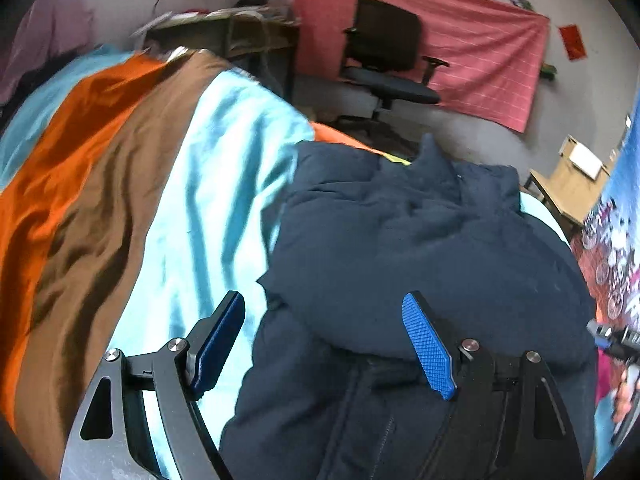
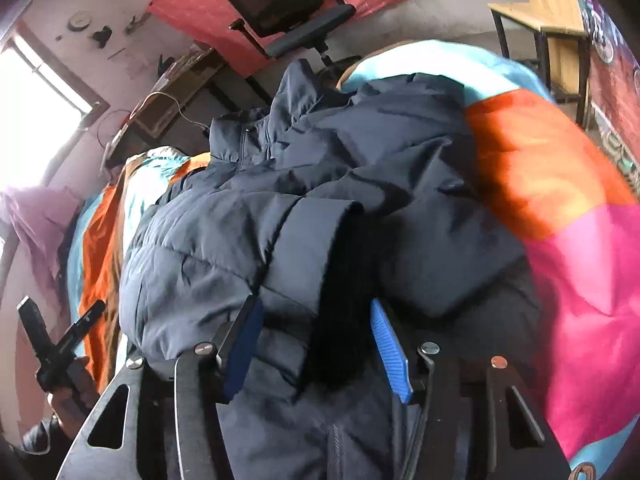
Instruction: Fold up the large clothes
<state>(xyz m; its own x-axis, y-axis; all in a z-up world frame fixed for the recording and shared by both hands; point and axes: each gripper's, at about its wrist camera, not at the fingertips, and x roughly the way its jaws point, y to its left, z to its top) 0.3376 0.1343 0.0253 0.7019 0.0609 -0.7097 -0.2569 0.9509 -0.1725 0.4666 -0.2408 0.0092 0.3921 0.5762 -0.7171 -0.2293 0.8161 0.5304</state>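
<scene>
A navy puffer jacket (image 1: 420, 240) lies on a bed covered by a striped spread (image 1: 120, 184) of cyan, brown and orange. My left gripper (image 1: 326, 344) hovers open over the jacket's left edge, and its blue pads (image 1: 428, 344) touch nothing. In the right wrist view, the jacket (image 2: 320, 152) has one sleeve folded across its front. My right gripper (image 2: 316, 352) has that sleeve's cuff (image 2: 312, 264) filling the gap between its pads, which press on it from both sides. A hand holds the left gripper (image 2: 52, 340) at the lower left.
A black office chair (image 1: 384, 60) stands past the bed before a red cloth (image 1: 480, 48) on the wall. A cluttered desk (image 1: 224, 28) sits at the back left and a wooden table (image 1: 568, 184) on the right. The spread's pink and orange part (image 2: 560, 220) lies right of the jacket.
</scene>
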